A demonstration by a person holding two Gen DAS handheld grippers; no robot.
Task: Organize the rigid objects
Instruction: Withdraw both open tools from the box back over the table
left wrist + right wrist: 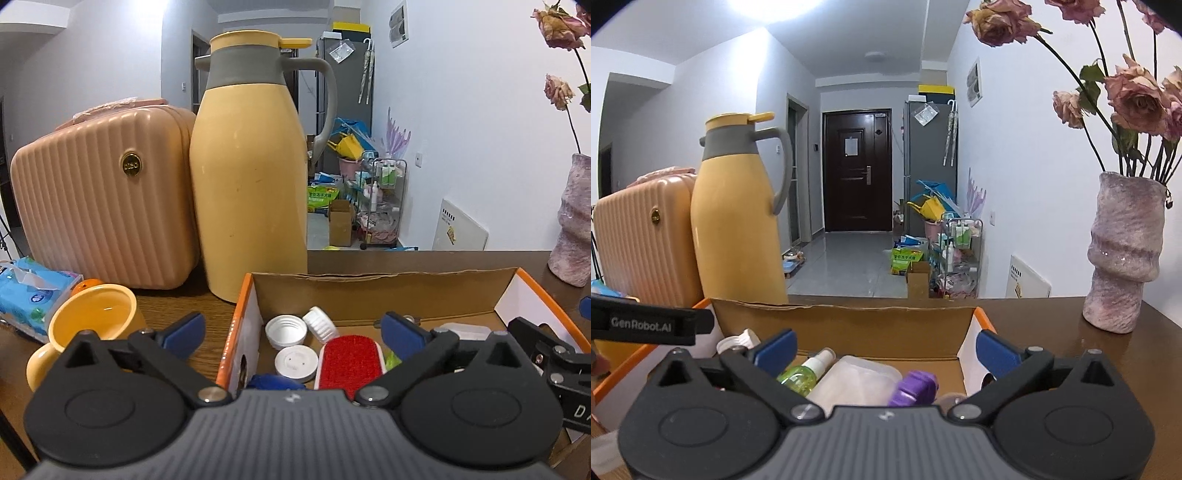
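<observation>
An open cardboard box [369, 295] with orange edges sits on the brown table. In the left wrist view it holds white bottle caps [286, 332], a red lint brush [349, 363] and a blue thing [271, 382]. My left gripper [291, 328] is open and empty, hovering over the box's left wall. In the right wrist view the box [849, 325] holds a green spray bottle [803, 376], a clear plastic container [855, 382] and a purple piece [912, 387]. My right gripper [886, 349] is open and empty above them.
A tall yellow thermos jug [251, 177] and a pink ribbed case [103, 199] stand behind the box. A yellow mug [92, 332] and a blue tissue pack [29, 295] lie at the left. A pink vase [1123, 254] with dried roses stands at the right.
</observation>
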